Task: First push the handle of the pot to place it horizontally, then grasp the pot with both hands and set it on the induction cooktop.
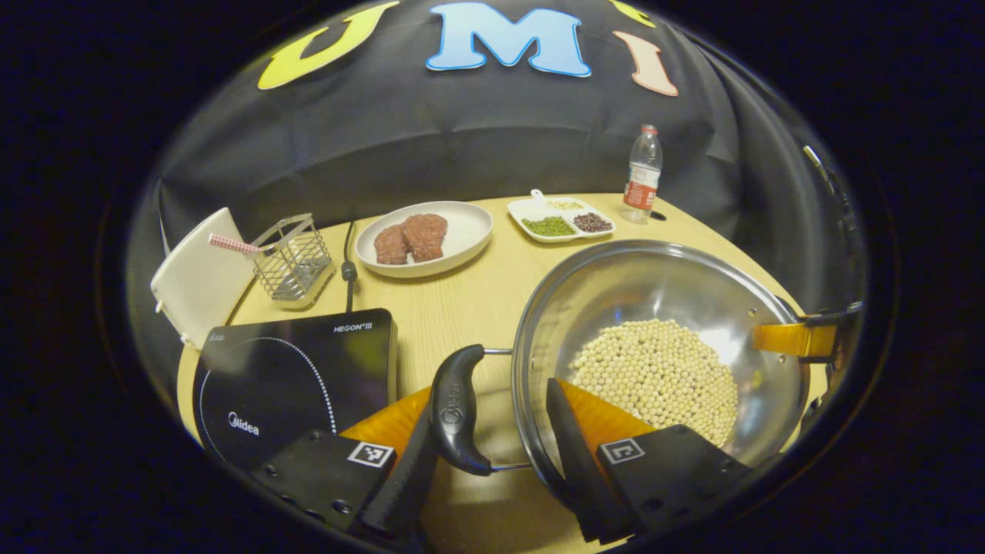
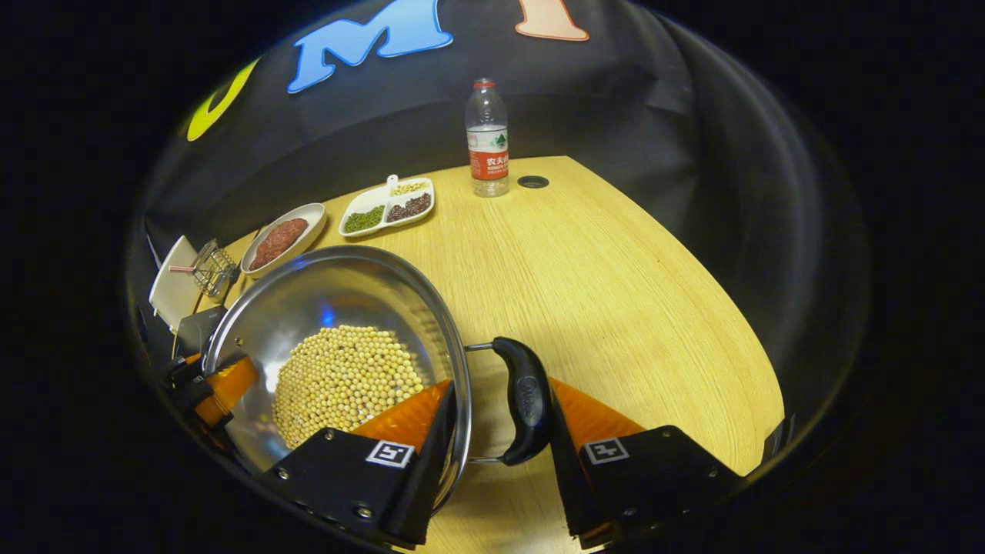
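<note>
A steel pot (image 1: pixel 639 285) (image 2: pixel 331 292) holding soybeans (image 1: pixel 654 369) (image 2: pixel 342 377) sits over the wooden table, just right of the black induction cooktop (image 1: pixel 292 377). Whether it touches the table I cannot tell. My left gripper (image 1: pixel 492 400) clamps one side: one finger presses the outside of the black side handle (image 1: pixel 458 408), the other the pot's inner wall. My right gripper (image 2: pixel 500 388) holds the opposite black handle (image 2: pixel 527 400) and rim the same way. Both handles lie level. The right gripper's finger also appears across the pot (image 1: pixel 800 338), and the left gripper's (image 2: pixel 223 388).
Behind the pot stand a white plate (image 1: pixel 462 246) with meat, a split dish (image 1: pixel 562 219) of beans and a water bottle (image 1: pixel 643 175) (image 2: pixel 486 138). A wire basket (image 1: pixel 296 258) and white board (image 1: pixel 200 277) sit behind the cooktop. Bare table (image 2: pixel 616 292) stretches right of the pot.
</note>
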A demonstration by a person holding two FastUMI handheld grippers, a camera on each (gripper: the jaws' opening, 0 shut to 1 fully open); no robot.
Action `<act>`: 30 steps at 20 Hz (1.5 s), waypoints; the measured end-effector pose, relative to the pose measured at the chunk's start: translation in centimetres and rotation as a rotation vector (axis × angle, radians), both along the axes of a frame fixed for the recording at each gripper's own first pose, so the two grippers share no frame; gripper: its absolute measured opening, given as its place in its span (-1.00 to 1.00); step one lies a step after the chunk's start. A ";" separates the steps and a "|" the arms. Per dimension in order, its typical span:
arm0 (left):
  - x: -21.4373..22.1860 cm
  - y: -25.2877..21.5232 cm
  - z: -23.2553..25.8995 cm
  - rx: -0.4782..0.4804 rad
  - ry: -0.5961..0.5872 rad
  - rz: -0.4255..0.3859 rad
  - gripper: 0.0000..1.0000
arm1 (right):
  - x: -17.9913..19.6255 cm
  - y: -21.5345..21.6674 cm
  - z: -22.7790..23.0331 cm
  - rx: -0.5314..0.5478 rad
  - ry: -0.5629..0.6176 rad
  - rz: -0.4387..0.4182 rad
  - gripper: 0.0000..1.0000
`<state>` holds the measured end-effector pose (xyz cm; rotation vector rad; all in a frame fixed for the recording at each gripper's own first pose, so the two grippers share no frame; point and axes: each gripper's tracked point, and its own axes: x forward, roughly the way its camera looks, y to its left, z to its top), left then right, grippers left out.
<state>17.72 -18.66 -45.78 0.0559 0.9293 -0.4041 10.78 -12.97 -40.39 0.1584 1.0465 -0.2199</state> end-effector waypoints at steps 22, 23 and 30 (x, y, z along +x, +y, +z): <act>-5.8 1.5 9.2 -0.073 -0.019 0.194 0.34 | -4.5 -0.9 7.5 0.006 -0.050 0.121 0.02; -6.4 1.8 9.9 -0.068 -0.025 0.204 0.27 | -4.7 -0.8 8.1 0.005 -0.059 0.132 0.02; -10.2 5.8 14.0 -0.032 -0.069 0.279 0.33 | -6.7 1.9 11.0 0.037 -0.090 0.206 0.02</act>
